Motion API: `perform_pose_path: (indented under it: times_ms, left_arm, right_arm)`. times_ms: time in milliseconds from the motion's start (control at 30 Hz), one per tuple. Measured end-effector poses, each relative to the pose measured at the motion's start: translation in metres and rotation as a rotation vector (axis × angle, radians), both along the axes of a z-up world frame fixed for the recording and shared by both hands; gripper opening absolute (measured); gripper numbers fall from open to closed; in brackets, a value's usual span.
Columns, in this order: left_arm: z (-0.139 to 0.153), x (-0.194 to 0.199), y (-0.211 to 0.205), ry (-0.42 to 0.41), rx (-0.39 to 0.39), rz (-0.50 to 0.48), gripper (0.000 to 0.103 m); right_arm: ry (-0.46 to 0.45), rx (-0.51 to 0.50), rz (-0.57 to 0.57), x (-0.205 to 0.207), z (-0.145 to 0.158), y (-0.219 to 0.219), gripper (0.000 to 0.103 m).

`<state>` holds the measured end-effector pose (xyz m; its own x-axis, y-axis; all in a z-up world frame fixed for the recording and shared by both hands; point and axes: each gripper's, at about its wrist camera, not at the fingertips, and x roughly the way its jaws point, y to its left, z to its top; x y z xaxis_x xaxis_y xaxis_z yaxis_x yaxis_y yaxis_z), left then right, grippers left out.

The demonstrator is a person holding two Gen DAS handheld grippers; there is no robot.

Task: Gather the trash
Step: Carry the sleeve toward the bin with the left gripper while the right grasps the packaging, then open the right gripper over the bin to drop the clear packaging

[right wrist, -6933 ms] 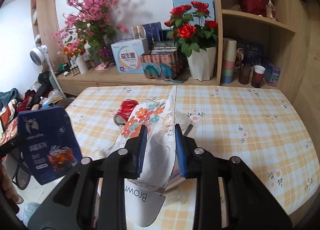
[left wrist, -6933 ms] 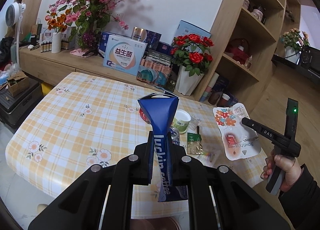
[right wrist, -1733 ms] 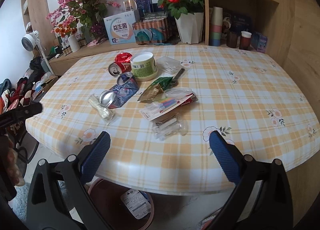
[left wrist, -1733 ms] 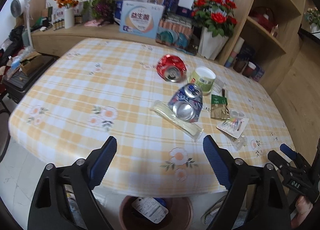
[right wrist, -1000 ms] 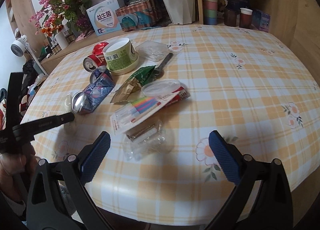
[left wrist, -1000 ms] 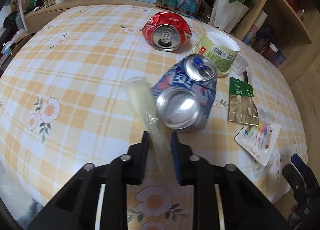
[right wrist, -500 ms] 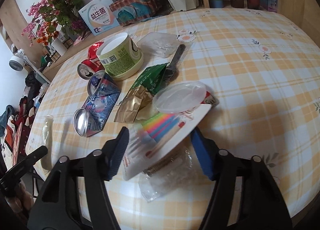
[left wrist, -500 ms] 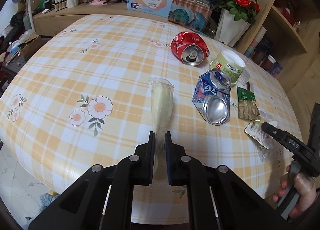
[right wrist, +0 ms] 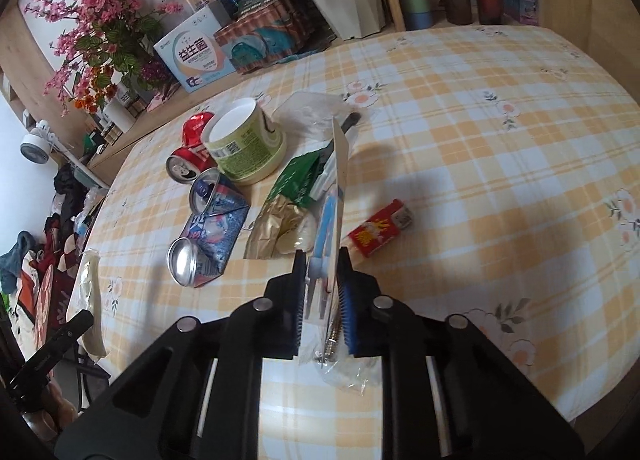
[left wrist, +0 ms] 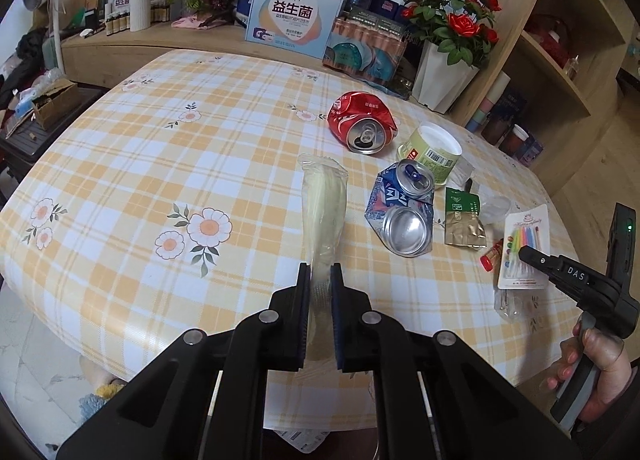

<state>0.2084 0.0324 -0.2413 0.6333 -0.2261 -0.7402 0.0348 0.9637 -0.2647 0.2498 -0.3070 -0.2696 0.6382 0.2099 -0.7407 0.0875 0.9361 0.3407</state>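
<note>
Two grips are made at this moment, one in each hand. The left gripper (left wrist: 320,284) is pressed together on the near end of a long clear plastic sleeve (left wrist: 323,212), whose pale length runs straight away from the jaws along the line they point, its far end reaching out over the checked tablecloth (left wrist: 160,164). The right gripper (right wrist: 322,280) is pinched on the candle pack (right wrist: 334,196), a flat card held on edge between the blue pads, with a crumple of clear wrap hanging below them. Left on the table are the crushed red can (left wrist: 362,126), the green tub (left wrist: 434,150), the flattened blue can (left wrist: 404,212), the green and gold sachet (left wrist: 462,216) and, seen from the right wrist, a small red box (right wrist: 382,232) just beside the right jaws. In the left wrist view, part of a white wrapper shows below the near table edge, under the left gripper; I judge this to be where the trash goes, though no bin rim is clear in these views. That is the relation the next move turns on: both held pieces point away over the table, while the drop lies back and down, nearer the left hand, so each would have to be drawn back toward the person before release
</note>
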Motion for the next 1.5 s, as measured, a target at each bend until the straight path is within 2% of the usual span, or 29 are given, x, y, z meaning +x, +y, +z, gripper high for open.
perform_pose_path:
  times_ms: [167,367,767,967,1233,1500]
  left_arm:
    - [0.007,-0.008,0.003,-0.012,-0.003,-0.001,0.01]
    - [0.025,-0.022,0.009,-0.036,-0.006,-0.009,0.01]
    - [0.077,-0.068,0.021,-0.107,-0.032,-0.054,0.01]
    - [0.096,-0.096,0.033,-0.125,-0.045,-0.05,0.01]
    - [0.107,-0.136,0.043,-0.143,-0.051,-0.048,0.01]
    - [0.104,-0.168,0.055,-0.138,-0.075,-0.038,0.01]
  right_arm:
    - [-0.01,-0.01,-0.06,-0.011,0.007,-0.017,0.018]
    - [-0.07,0.001,-0.055,-0.022,0.025,-0.019,0.018]
    - [-0.219,-0.06,0.108,-0.072,0.088,0.028,0.018]
    - [-0.263,-0.084,0.182,-0.108,0.106,0.053,0.018]
    - [-0.27,-0.097,0.258,-0.154,0.108,0.076,0.018]
    - [-0.236,-0.098,0.323,-0.195,0.09,0.099,0.018]
